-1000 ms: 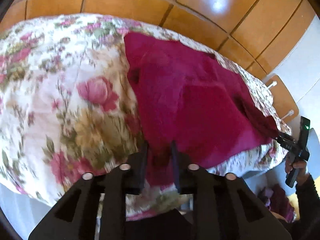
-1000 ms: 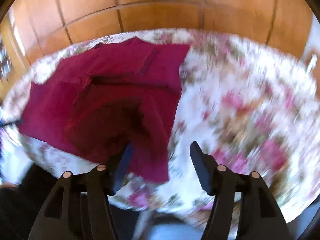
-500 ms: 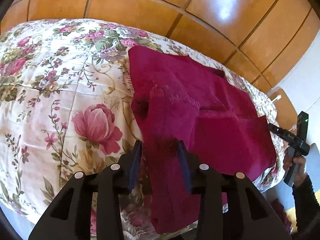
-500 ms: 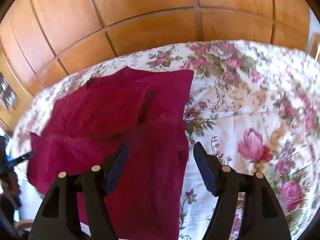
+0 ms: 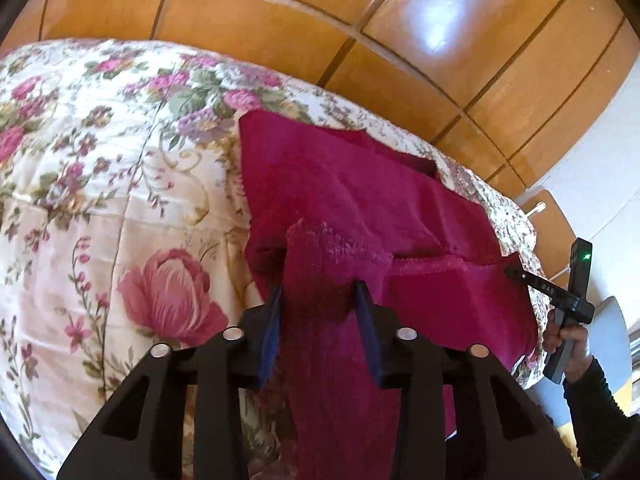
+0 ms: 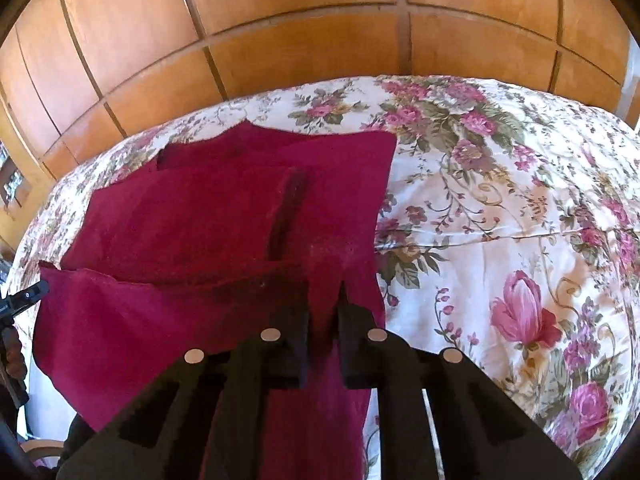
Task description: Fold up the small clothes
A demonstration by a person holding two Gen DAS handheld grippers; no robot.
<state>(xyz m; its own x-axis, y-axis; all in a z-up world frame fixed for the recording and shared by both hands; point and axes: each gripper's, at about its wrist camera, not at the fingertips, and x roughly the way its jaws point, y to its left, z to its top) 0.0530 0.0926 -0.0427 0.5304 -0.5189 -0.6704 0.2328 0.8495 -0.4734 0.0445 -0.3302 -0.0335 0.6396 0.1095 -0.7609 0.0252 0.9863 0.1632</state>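
A: Near end first. Left gripper [image 5: 318, 296]: jaws closing, a ridge of the cloth [image 5: 360, 208] between them, bunched at the near edge. The pads look to be on the fabric, so I read it as pinching.

B: Right gripper [image 6: 323, 300]?

A: Jaws nearly pressed together, a thin fold of the cloth's near edge caught between them. Landmark is the bedspread [image 6: 500, 200]: the cloth lies on it, near edge hanging off the bedspread's front, far edge flat toward the wood panels [image 6: 280, 40].

B: Risks?

A: Judgement only. The right holds little fabric and could slip when lifted. The left has a thick bunch, maybe two layers, which would drag the lower layer and skew the fold.

B: Farther out?

A: A dark crease [image 6: 288, 208] runs mid-cloth and could get folded in. The bedspread is soft; pulling may ruck it.
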